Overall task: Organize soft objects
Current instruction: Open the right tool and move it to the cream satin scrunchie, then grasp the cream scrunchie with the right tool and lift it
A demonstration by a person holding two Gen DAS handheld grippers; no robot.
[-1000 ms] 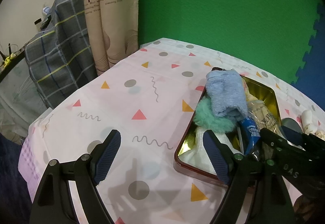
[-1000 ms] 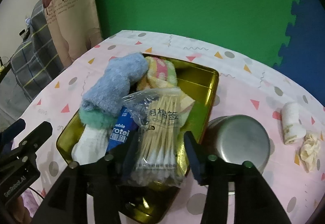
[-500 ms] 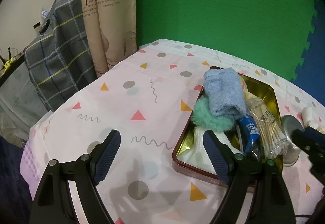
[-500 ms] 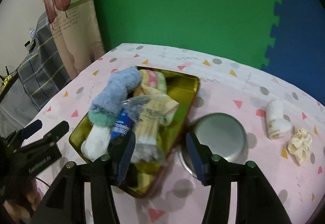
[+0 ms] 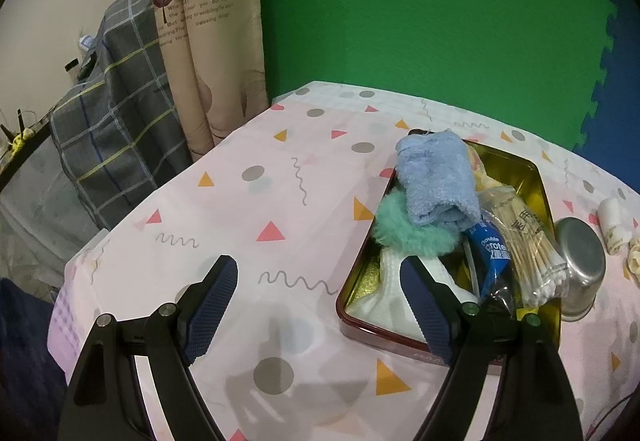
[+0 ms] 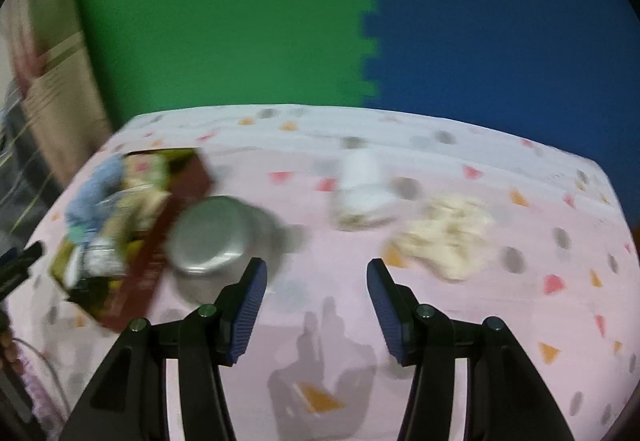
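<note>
A: Starting at the left, what is the left gripper (image 5: 314, 299) doing?

B: Its jaws stand wide apart over bare tablecloth (image 5: 248, 225) with nothing between them. To its right, partly behind the right finger, is the gold tin tray (image 5: 538, 177). A light blue towel (image 5: 436, 181) lies on top of the pile in it, on a mint fluffy piece (image 5: 404, 229), with a white cloth (image 5: 384, 301) nearest the finger.

A: What else is in the tray?

B: A blue packet (image 5: 490, 249) and a bag of cotton swabs (image 5: 528, 241). Just beyond the tray's right edge stands an upturned steel cup (image 5: 580, 261).

A: And the right gripper (image 6: 316, 305)?

B: Partly open and empty. The steel cup (image 6: 212, 237) is ahead and left of its left finger, touching the tray (image 6: 160, 241). Ahead, slightly right, lies a white roll (image 6: 360, 189), perhaps a rolled sock; the blur prevents certainty. A cream scrunchie-like piece (image 6: 444, 233) sits ahead and right of the right finger.
</note>
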